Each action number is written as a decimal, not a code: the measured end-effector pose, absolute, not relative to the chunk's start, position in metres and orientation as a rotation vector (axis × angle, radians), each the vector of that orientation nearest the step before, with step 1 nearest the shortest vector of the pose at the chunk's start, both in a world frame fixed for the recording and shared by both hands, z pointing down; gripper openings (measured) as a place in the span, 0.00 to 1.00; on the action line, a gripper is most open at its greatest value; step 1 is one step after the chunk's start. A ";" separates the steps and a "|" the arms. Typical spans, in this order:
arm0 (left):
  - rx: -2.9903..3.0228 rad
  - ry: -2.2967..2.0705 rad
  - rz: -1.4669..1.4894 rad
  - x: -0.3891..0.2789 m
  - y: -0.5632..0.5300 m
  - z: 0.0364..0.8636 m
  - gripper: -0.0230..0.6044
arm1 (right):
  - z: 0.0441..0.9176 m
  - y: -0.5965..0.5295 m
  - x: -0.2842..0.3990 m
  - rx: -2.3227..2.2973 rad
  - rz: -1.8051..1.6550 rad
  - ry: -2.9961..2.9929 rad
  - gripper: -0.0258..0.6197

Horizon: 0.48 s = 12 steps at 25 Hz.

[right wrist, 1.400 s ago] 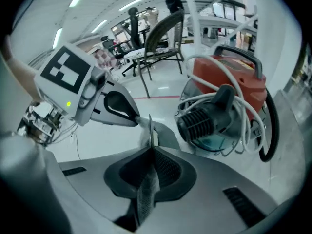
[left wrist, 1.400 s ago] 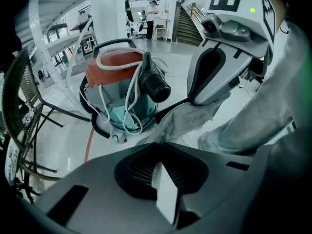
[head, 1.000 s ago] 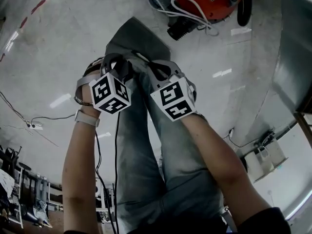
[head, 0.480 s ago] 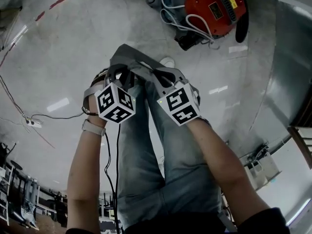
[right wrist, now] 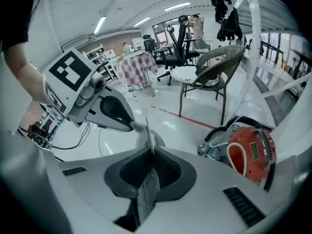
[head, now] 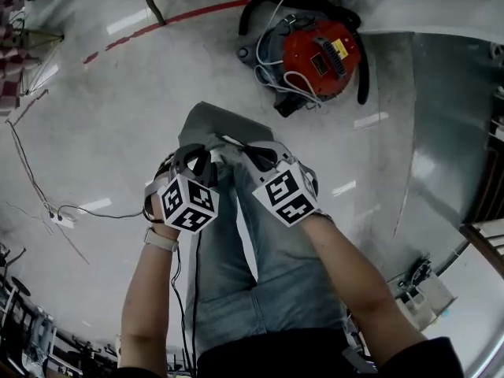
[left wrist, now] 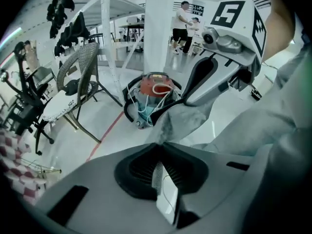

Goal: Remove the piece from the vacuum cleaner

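Note:
A red canister vacuum cleaner (head: pixel 315 53) stands on the floor with its black hose and white cord looped around it. It also shows in the left gripper view as the vacuum cleaner (left wrist: pixel 153 90) and in the right gripper view as the vacuum cleaner (right wrist: pixel 249 152). A limp grey fabric piece (head: pixel 216 124) hangs between my two grippers, away from the vacuum. My left gripper (head: pixel 203 146) is shut on one edge of it, with the fabric piece (left wrist: pixel 190 118) just past the left gripper (left wrist: pixel 160 143). My right gripper (head: pixel 240 146) is shut on its other edge, at the right gripper (right wrist: pixel 150 147).
A wicker chair (right wrist: pixel 209 67) stands beyond a red floor line (head: pixel 157 26). A power strip with cables (head: pixel 55 215) lies on the floor at the left. A grey metal panel (head: pixel 449 132) runs along the right. Two people (left wrist: pixel 184 21) stand far off. My jeans-clad legs (head: pixel 260 282) are below.
The view has shifted, so the vacuum cleaner sits lower and more fully in frame. Both grippers stay close together, still gripping the grey fabric.

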<state>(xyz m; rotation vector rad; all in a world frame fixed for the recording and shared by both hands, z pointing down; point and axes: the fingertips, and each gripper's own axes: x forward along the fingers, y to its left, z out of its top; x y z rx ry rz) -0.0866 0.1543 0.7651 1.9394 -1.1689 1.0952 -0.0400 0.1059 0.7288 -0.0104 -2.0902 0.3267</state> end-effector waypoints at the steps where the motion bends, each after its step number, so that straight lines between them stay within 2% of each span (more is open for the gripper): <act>1: 1.930 -1.179 1.070 -0.087 0.154 0.752 0.11 | 0.716 0.105 -0.041 -0.012 0.316 -2.092 0.11; 12: 1.933 -1.261 0.958 -0.110 0.138 0.592 0.11 | 0.556 0.090 -0.068 0.002 0.289 -2.166 0.11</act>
